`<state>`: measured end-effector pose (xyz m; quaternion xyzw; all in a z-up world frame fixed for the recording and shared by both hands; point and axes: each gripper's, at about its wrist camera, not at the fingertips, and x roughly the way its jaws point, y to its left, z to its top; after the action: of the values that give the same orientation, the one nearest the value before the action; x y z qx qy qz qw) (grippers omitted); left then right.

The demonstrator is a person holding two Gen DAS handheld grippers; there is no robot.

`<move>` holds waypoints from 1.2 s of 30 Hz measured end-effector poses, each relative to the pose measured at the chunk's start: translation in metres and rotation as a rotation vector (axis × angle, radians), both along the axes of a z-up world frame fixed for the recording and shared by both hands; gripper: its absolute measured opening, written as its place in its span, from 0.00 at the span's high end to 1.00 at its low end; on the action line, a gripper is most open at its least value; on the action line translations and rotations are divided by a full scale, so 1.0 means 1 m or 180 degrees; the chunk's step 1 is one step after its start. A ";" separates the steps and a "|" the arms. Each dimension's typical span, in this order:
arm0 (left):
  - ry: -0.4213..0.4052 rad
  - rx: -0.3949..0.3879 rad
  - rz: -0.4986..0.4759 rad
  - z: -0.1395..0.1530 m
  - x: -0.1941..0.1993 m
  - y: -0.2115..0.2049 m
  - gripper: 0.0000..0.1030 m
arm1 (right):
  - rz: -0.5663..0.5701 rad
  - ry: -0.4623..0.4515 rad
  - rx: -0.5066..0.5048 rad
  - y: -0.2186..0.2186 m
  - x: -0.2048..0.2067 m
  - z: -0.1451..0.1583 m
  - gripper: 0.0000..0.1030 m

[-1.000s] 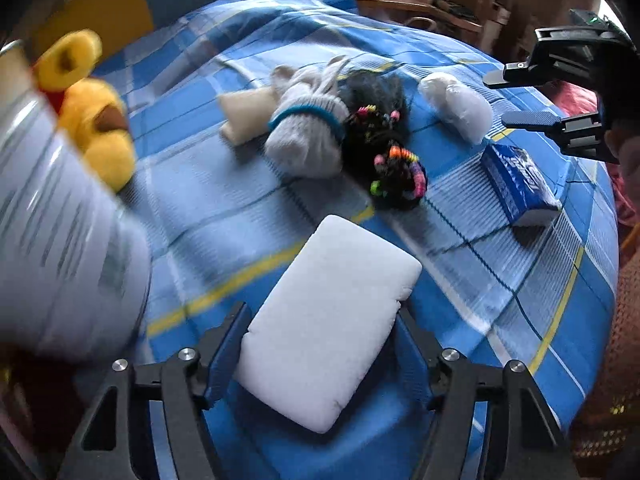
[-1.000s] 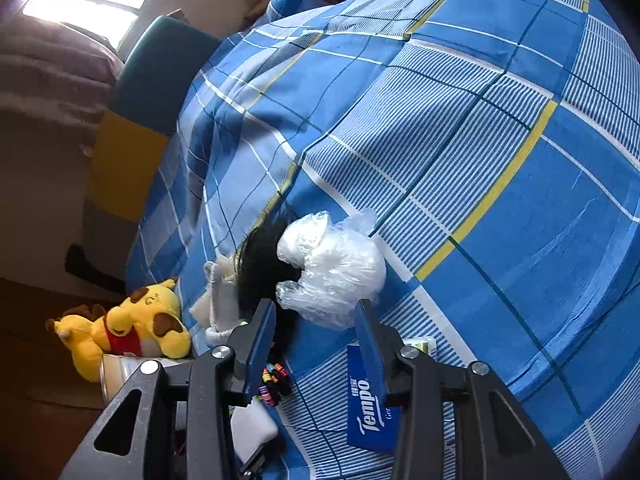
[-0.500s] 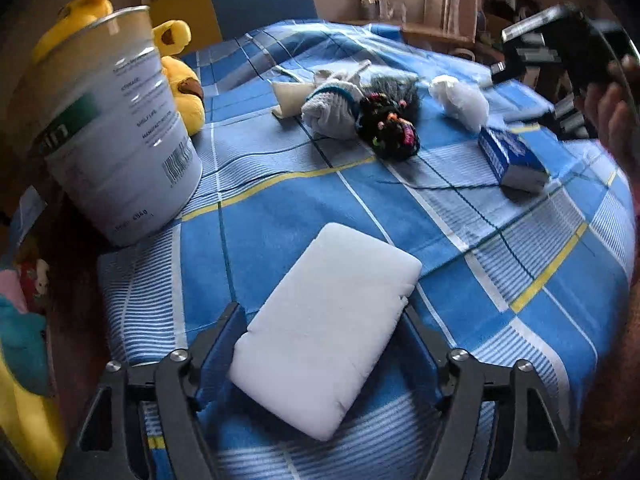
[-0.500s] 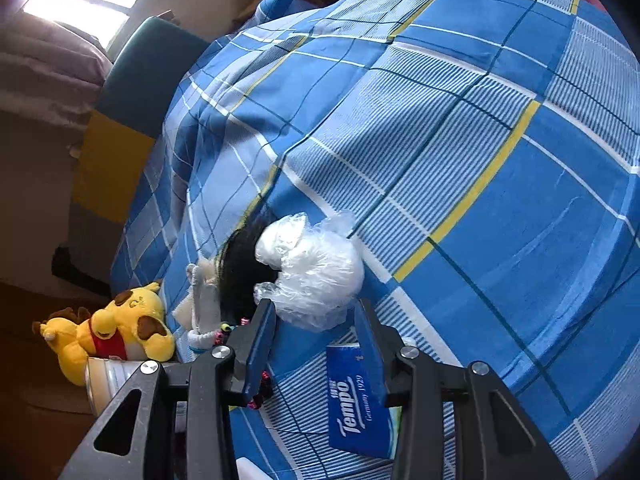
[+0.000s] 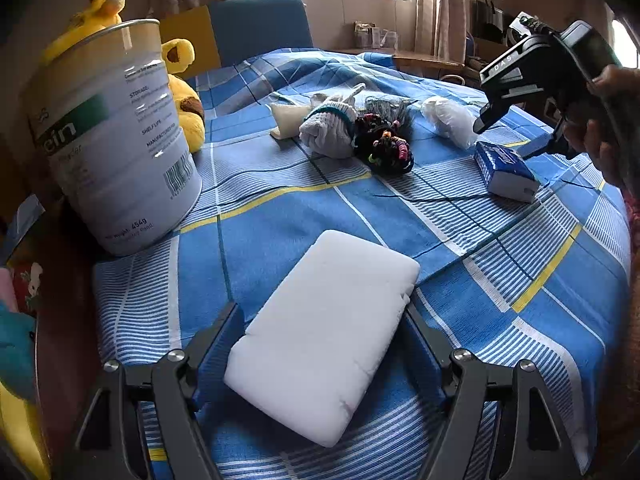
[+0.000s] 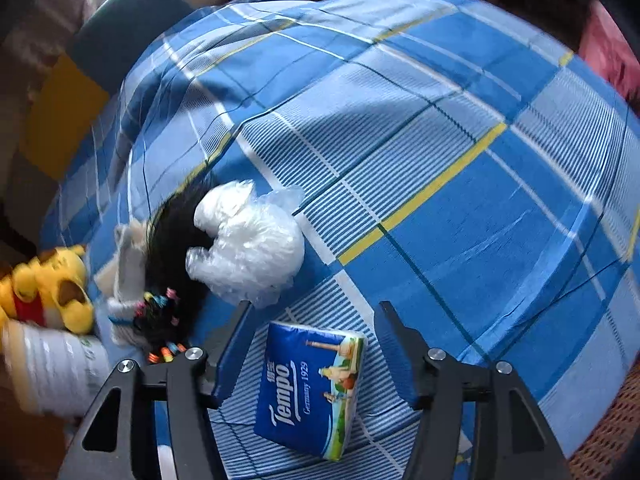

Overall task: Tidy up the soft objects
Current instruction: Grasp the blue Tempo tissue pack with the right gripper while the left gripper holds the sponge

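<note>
Left fingers (image 5: 224,344) spread, straddling the white foam pad (image 5: 326,334); whether the pads touch its long sides I can't tell. The pad lies flat on the blue plaid bed cover (image 5: 500,264), near its front edge. Right fingers (image 6: 236,344) are opening, angled steeply down over the Tempo tissue pack (image 6: 310,386); the pack sits between them on the cover with clear gaps on both sides, not gripped. From the left wrist view the right gripper (image 5: 504,136) hangs just above the pack's far end, with a hand (image 5: 600,128) on its handle. Just beyond the right fingertips is the crumpled clear plastic bag (image 6: 248,252), touching the black hair piece with coloured ties (image 6: 172,264). Past that lie the rolled grey sock (image 5: 328,128) and a cream cloth (image 5: 286,122), all bunched together mid-bed. A tin can (image 5: 112,140) stands upright at the left edge of the cover, with a yellow plush toy (image 5: 186,100) just behind it. Open cover: a wide strip between the foam pad and the cluster, and the whole stretch to the right of the tissue pack in the right wrist view. A blue and yellow chair back (image 5: 256,28) stands at the far edge.
</note>
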<state>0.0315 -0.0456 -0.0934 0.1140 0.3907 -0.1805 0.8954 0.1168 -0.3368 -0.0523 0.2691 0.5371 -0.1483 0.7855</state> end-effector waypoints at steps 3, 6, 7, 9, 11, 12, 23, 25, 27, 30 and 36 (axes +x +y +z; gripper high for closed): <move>0.0001 -0.0023 0.0001 0.000 0.000 0.001 0.24 | 0.0098 0.0075 -0.0054 0.010 -0.005 -0.002 0.31; 0.0008 -0.0057 0.0001 0.000 0.000 0.002 0.24 | 0.0203 0.0046 -0.0120 0.022 -0.010 0.003 0.30; 0.0009 -0.0063 0.0002 0.000 0.000 0.002 0.24 | 0.0263 0.0055 -0.0135 0.027 -0.011 0.003 0.28; 0.0008 -0.0069 0.0000 0.000 0.000 0.002 0.24 | 0.0381 0.0131 -0.0194 0.037 -0.013 -0.001 0.25; 0.0011 -0.0081 0.0000 0.000 0.000 0.003 0.24 | 0.0494 0.0268 -0.0284 0.046 -0.013 -0.007 0.25; 0.0013 -0.0090 0.0000 0.000 0.000 0.003 0.24 | 0.0524 0.0305 -0.0329 0.047 -0.014 -0.009 0.26; 0.0007 -0.0090 -0.0001 0.000 0.000 0.003 0.24 | 0.1071 0.0410 -0.0819 0.078 -0.011 -0.017 0.39; 0.0021 -0.0099 -0.0003 0.001 0.000 0.003 0.26 | 0.1072 0.0394 -0.0778 0.076 -0.012 -0.017 0.39; 0.0077 -0.0106 -0.0015 0.004 0.001 0.003 0.30 | 0.1099 0.0377 -0.0805 0.074 -0.010 -0.017 0.39; 0.0258 -0.0209 0.0021 0.013 0.002 0.011 0.33 | 0.1141 0.0352 -0.0860 0.081 -0.012 -0.016 0.39; 0.0150 -0.0593 0.0094 0.060 -0.014 0.046 0.34 | 0.1164 0.0322 -0.0876 0.089 -0.011 -0.015 0.39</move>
<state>0.0178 0.0003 -0.0332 0.0202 0.3949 -0.2053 0.8953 0.1060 -0.2481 -0.0677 0.0499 0.5904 -0.0888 0.8007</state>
